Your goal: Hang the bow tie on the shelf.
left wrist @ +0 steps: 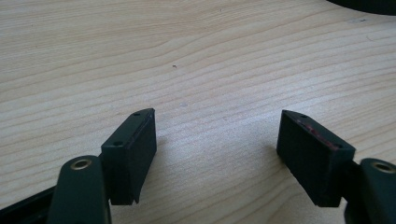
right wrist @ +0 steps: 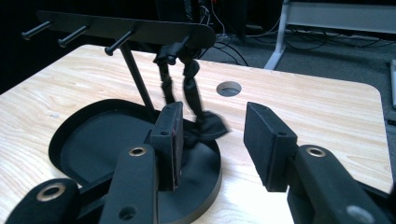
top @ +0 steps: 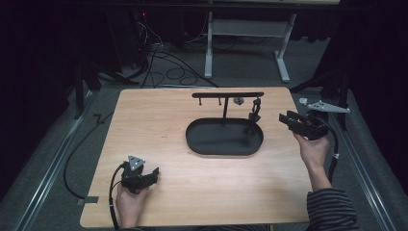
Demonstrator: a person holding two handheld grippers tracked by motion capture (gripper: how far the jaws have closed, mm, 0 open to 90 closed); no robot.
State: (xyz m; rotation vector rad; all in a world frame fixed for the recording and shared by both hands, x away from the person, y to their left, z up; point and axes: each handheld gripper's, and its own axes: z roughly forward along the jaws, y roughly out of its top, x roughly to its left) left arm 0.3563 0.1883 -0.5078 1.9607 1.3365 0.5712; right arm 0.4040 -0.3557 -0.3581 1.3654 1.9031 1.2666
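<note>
A black stand with an oval base tray (top: pixel 211 140) and a T-shaped peg bar (top: pixel 227 95) sits in the middle of the wooden table (top: pixel 163 120). A black strap-like item (top: pixel 253 117) hangs from the bar's right-hand peg, its lower end resting in the tray (right wrist: pixel 93 140); in the right gripper view the black item (right wrist: pixel 191 93) dangles just beyond the jaws. My right gripper (top: pixel 285 120) is open, held just right of the tray (right wrist: pixel 212 135). My left gripper (top: pixel 153 173) is open, low over bare wood near the table's front left (left wrist: pixel 217 140).
The table has a round cable hole (right wrist: pixel 229 88) at the back. A white desk frame (top: pixel 211 43) and cables (top: pixel 163 62) lie on the floor behind. Dark curtains surround the area. Bare wood stretches left of the tray.
</note>
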